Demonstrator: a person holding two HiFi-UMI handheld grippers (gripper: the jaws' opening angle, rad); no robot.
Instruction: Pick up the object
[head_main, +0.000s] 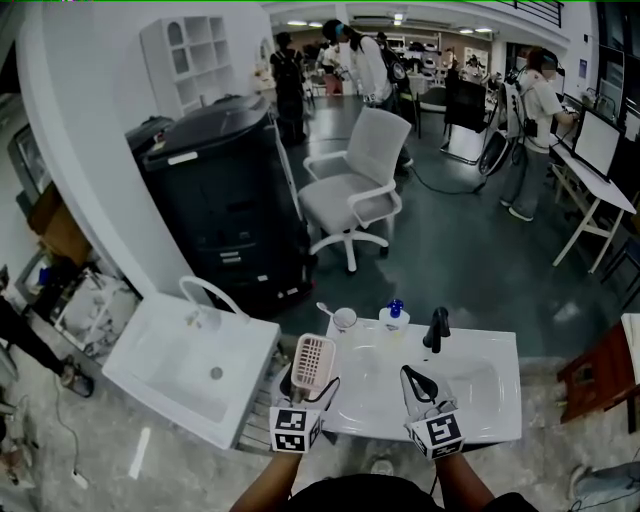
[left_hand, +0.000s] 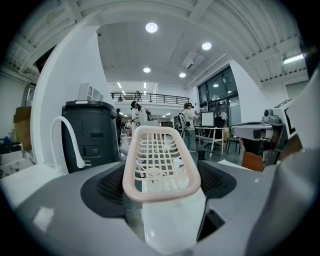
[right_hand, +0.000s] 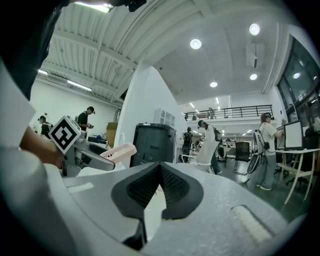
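Pink plastic lattice basket (head_main: 313, 358), one, clamped in my left gripper's (head_main: 312, 388) wide jaws; right gripper (head_main: 412, 376) closed, empty; two glossy white sinks (head_main: 140, 345) (head_main: 500, 345).

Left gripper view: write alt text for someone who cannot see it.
A pale pink slotted basket is clamped between the left gripper's grey jaws, filling the middle. Behind, at left, stand a dark bin and a curved white tap; people stand far off in a bright hall.

This is looking like an open lab hall. People (head_main: 362, 60) are working at desks (head_main: 590, 195) with monitors (head_main: 598, 140); an office chair (head_main: 355, 190) and loose washbasin (head_main: 170, 350) are standing about.
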